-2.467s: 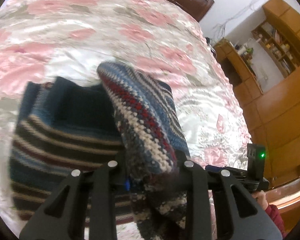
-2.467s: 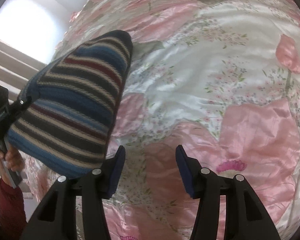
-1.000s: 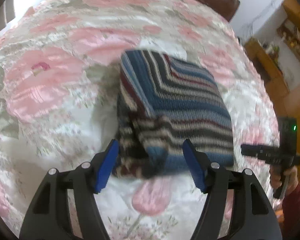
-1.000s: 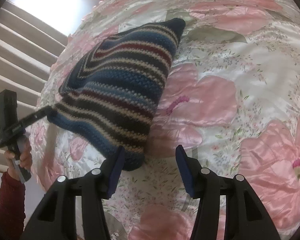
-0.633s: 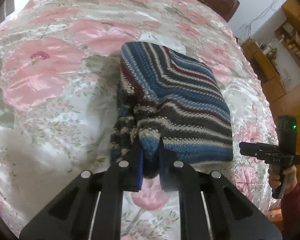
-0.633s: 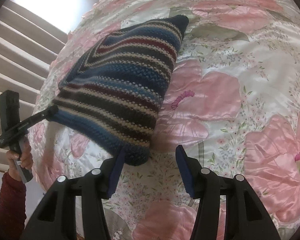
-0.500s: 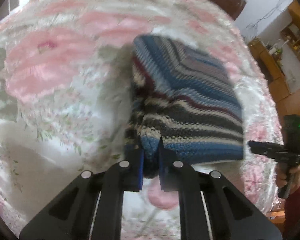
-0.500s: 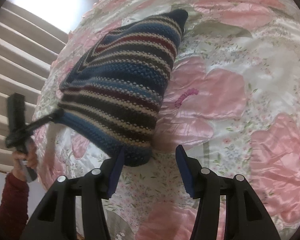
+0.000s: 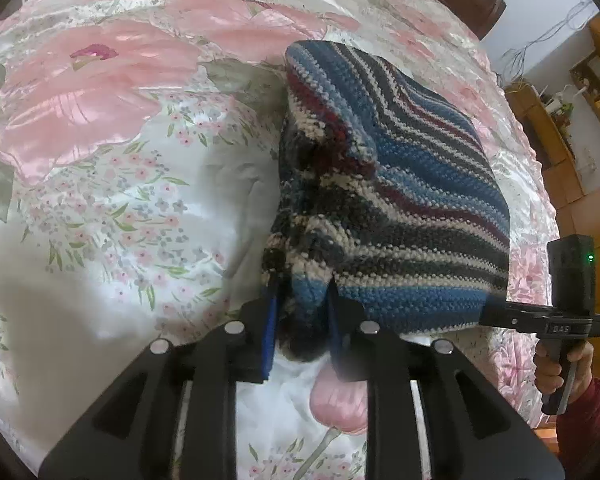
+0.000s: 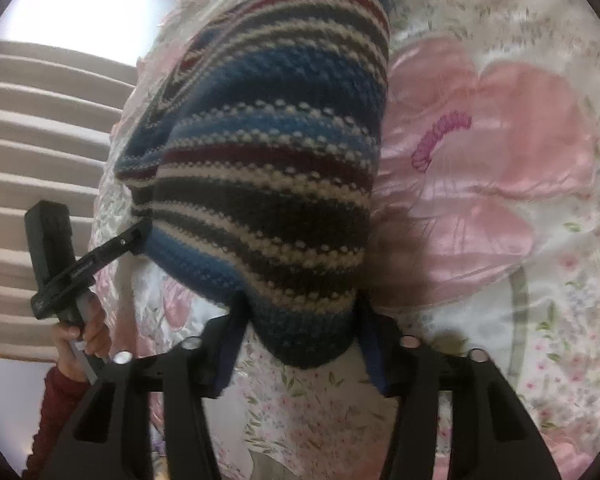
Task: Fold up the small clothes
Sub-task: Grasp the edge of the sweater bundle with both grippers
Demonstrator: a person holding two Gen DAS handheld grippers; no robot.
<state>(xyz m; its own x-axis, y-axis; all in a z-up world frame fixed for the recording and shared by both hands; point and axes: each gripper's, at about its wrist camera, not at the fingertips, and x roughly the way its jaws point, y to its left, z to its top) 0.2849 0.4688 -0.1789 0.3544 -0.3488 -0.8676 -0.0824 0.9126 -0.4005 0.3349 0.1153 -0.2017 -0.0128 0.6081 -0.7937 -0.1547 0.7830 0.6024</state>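
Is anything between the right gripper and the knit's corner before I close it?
Nothing visible. The right gripper is open and already straddles the knit's near corner, with only bedspread beneath. The left gripper grips the other corner.

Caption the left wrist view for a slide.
Left gripper shut on a corner of the folded striped knit garment, lying on the floral bedspread.

- A bed (image 9: 100, 200) lies in front of you, covered in shiny white satin with large pink flowers.
- A folded striped knit garment (image 9: 400, 200) rests on it.
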